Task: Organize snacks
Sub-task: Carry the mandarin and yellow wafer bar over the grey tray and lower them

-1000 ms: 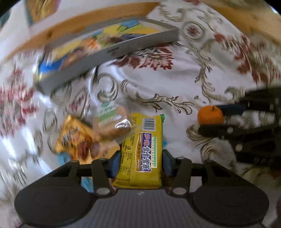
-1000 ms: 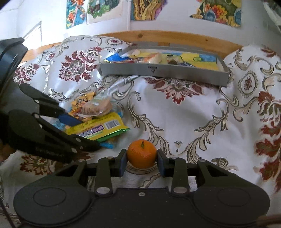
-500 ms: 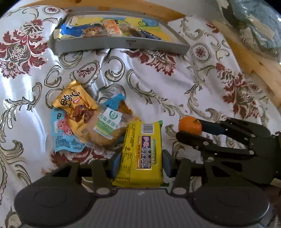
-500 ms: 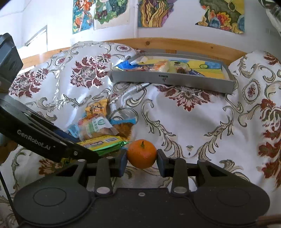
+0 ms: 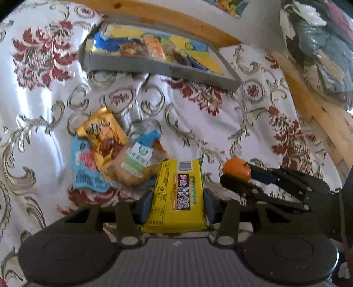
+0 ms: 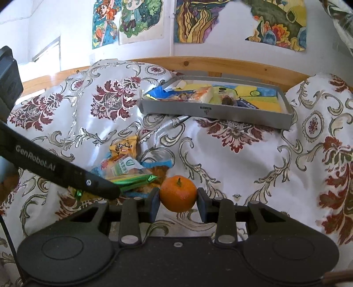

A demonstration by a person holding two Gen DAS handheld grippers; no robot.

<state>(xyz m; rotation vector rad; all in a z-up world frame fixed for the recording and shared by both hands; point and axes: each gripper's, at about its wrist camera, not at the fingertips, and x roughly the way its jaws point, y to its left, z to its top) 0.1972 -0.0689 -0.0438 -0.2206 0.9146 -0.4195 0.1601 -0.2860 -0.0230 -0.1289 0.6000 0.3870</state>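
a yellow snack pack is pinched flat between the jaws of the left gripper, label side up, with its barcode end pointing away from the camera. over on the right, a small orange is clamped between the jaws of the right gripper, stem facing up. both are held above a white floral cloth, and the two grippers are seen close side by side, the orange just to the right of the yellow pack in the left wrist view.

on the cloth, just past the yellow pack, a little pile of loose snacks is left: a gold packet on top of a blue packet, with a clear-wrapped biscuit pack lying against them. farther back a grey tray is set near the wooden edge, already loaded with several wrappers. colourful drawings are stuck on the wall behind. whether the yellow pack touches the pile can't really be told.
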